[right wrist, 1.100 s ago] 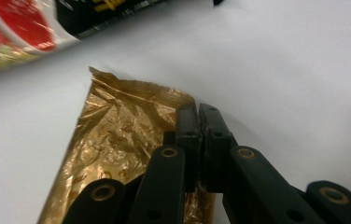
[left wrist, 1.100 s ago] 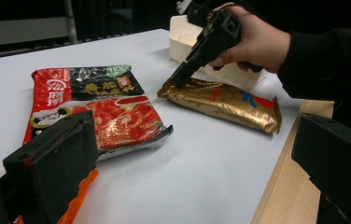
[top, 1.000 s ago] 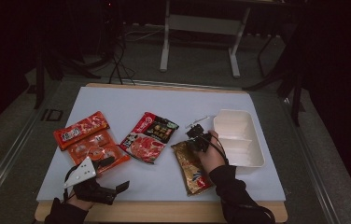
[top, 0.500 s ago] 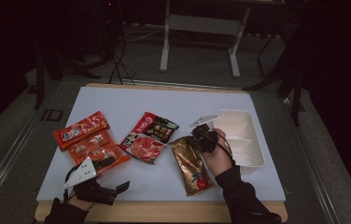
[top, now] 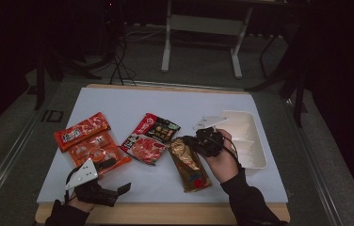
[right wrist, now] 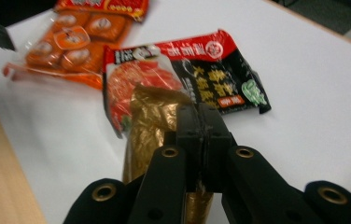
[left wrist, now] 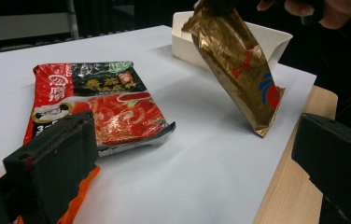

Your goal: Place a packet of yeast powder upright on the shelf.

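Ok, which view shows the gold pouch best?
Left gripper view: the gold pouch hangs tilted, whole face visible, lower corner near the table. High view shows it small and dark; right gripper view shows it partly behind the right gripper.

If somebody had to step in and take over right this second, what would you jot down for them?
Right gripper: shut on the top edge of the gold packet, which hangs tilted, lifted off the table, beside the white tray.
Left gripper: open, holding nothing, near the table's front edge by the orange packets.
Red-and-black packet: lying flat mid-table.
Done: gold packet picked up.
Left: probably set it in the tray, which looks bare; the other packets lie untouched.
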`<state>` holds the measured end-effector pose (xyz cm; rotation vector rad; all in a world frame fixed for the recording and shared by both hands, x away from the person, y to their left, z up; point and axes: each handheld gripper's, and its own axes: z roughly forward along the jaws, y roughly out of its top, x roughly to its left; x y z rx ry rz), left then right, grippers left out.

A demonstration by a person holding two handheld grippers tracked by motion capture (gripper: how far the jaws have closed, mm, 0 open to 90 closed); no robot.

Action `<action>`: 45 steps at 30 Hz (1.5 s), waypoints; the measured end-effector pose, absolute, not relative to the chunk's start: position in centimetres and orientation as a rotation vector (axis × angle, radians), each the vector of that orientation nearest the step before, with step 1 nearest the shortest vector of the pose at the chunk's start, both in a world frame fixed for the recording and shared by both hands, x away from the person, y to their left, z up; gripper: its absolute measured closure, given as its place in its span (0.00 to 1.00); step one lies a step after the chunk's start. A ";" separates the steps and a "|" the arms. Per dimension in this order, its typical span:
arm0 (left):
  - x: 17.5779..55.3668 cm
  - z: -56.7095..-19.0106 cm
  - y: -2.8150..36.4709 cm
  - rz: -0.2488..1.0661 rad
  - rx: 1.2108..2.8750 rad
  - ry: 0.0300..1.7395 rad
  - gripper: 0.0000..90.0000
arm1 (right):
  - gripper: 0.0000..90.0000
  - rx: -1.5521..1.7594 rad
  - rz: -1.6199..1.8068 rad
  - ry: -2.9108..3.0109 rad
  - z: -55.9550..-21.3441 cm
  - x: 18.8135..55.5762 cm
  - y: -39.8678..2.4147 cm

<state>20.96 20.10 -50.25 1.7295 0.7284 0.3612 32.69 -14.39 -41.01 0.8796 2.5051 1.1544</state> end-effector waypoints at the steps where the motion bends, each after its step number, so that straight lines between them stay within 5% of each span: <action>1: 21.0 -50.3 20.1 0.361 1.730 0.728 0.01 | 0.99 0.869 1.159 2.509 -40.8 32.6 -14.4; 24: 21.3 -50.5 19.9 0.344 1.738 0.739 0.01 | 0.99 0.787 1.354 2.370 -34.7 33.4 -17.6; 45: 21.2 -50.6 20.0 0.344 1.736 0.751 0.01 | 0.99 0.864 1.466 2.215 -30.9 38.0 -22.6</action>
